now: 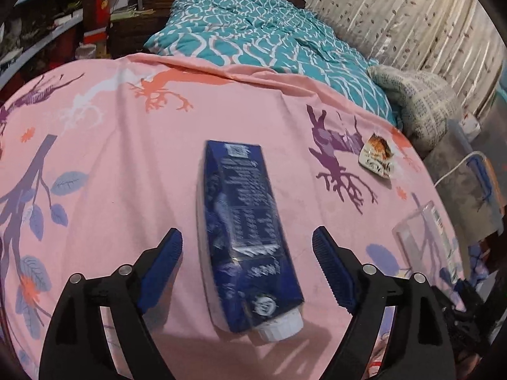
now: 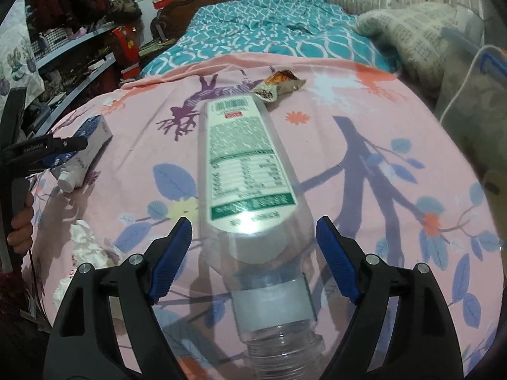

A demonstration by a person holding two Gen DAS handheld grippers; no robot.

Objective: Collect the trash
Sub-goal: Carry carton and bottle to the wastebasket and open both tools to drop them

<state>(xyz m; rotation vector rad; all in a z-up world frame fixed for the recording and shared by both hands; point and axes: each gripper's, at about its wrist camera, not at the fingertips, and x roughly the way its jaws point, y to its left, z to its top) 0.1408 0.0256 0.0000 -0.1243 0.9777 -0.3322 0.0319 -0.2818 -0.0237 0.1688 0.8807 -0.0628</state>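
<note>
**Two open grippers, two slippery targets**

Left gripper (image 1: 247,262) gapes wide astride the blue carton (image 1: 247,237), pads clear of it; right gripper (image 2: 253,256) likewise around the clear bottle (image 2: 253,205) — both lie on the pink sheet (image 1: 126,174). Closing off-centre could squirt either sideways — the smooth bottle especially.

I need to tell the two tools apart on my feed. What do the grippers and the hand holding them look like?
Both look alike: the left gripper and right gripper have black angular frames with silver round pins and blue ribbed pads. In the right wrist view the left one shows white lettering, too small to read, on its black side. A bare hand grips its handle; no sleeve shows.
</note>
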